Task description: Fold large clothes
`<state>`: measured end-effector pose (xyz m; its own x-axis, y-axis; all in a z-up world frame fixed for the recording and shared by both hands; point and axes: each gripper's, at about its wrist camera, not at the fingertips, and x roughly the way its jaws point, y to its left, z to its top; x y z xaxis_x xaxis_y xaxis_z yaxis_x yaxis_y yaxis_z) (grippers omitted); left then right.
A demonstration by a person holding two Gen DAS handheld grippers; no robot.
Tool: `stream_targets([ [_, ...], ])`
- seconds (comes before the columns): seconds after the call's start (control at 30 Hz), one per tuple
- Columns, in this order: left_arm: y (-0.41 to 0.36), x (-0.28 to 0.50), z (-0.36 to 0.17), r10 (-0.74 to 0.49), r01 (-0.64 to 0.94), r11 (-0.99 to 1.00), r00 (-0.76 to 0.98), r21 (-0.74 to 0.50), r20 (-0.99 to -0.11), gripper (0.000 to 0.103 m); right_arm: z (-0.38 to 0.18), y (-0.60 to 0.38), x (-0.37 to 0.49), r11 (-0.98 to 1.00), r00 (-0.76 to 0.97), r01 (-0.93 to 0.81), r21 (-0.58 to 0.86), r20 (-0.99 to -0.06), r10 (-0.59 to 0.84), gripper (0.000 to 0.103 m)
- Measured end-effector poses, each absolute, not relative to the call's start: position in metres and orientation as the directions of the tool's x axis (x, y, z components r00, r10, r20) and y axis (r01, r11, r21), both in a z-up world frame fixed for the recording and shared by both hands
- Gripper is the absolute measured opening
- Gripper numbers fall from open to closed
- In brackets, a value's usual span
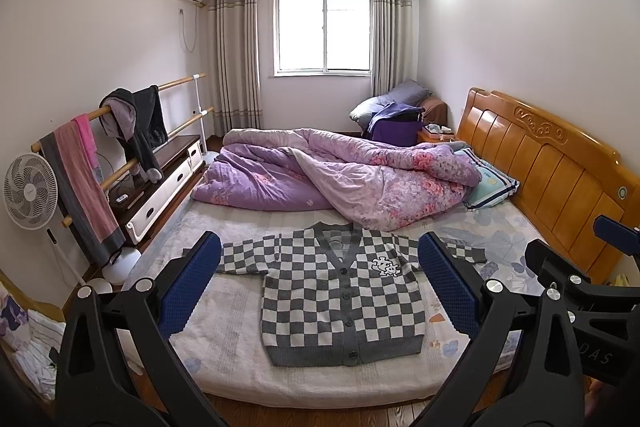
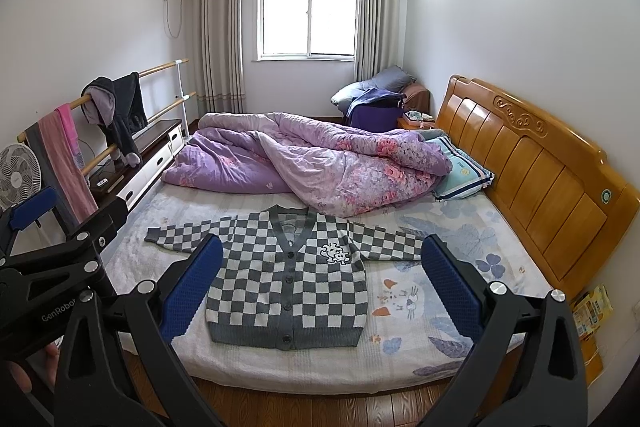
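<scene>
Both grippers were held up in the air above the near edge of the bed (image 1: 240,375), and neither one touched anything. On the left gripper (image 1: 320,291), the two blue pads (image 1: 188,287) stood wide apart with nothing between them. On the right gripper (image 2: 322,291), the blue pads (image 2: 452,287) were spread just as wide and were empty too. A gray and white checkered cardigan (image 2: 292,283) lay flat on the pale sheet near the front of the bed, with its front side up. It was buttoned down the middle, and both sleeves reached out to the sides. A small white patch (image 2: 335,253) sat on its chest. Behind the cardigan, a purple flowered quilt (image 1: 332,179) lay bunched up across the bed, with one corner just touching the cardigan's collar. A striped pillow (image 1: 490,183) rested by the wooden headboard (image 1: 560,179). In the right wrist view, the left gripper showed at the left edge, close beside the right one. A white fan (image 1: 30,191) stood on the floor, well off to the left of the bed.
</scene>
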<state>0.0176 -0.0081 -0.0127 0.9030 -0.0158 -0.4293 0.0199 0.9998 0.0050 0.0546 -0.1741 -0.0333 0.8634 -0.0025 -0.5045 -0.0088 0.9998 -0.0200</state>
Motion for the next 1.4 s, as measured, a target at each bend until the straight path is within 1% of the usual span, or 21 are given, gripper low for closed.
stream_targets([
  [0.4,-0.016,0.027,-0.033,0.016,-0.01,1.0,0.882,0.014,-0.471,0.098,-0.051,-0.183,0.07,0.999,0.839,-0.037,-0.019,-0.543,0.021,0.096],
  [0.67,-0.015,0.065,-0.05,0.023,-0.016,1.0,0.857,0.019,-0.515,0.098,-0.066,-0.176,0.103,0.999,0.813,-0.049,-0.017,-0.582,0.03,0.096],
  [0.87,0.003,0.113,-0.065,0.023,-0.014,1.0,0.836,0.021,-0.548,0.098,-0.079,-0.158,0.145,0.999,0.788,-0.04,-0.015,-0.615,0.022,0.096],
  [1.0,0.024,0.152,-0.072,0.007,0.006,1.0,0.836,0.023,-0.549,0.098,-0.086,-0.138,0.179,1.0,0.781,-0.015,-0.012,-0.624,0.004,0.096],
  [1.27,0.083,0.265,-0.084,-0.04,0.054,0.999,0.784,0.004,-0.619,0.098,-0.093,-0.086,0.265,0.999,0.738,0.032,-0.043,-0.672,-0.053,0.096],
  [1.4,0.119,0.321,-0.095,-0.037,0.055,0.998,0.768,0.008,-0.64,0.098,-0.101,-0.052,0.315,0.998,0.711,0.037,-0.044,-0.701,-0.057,0.096],
])
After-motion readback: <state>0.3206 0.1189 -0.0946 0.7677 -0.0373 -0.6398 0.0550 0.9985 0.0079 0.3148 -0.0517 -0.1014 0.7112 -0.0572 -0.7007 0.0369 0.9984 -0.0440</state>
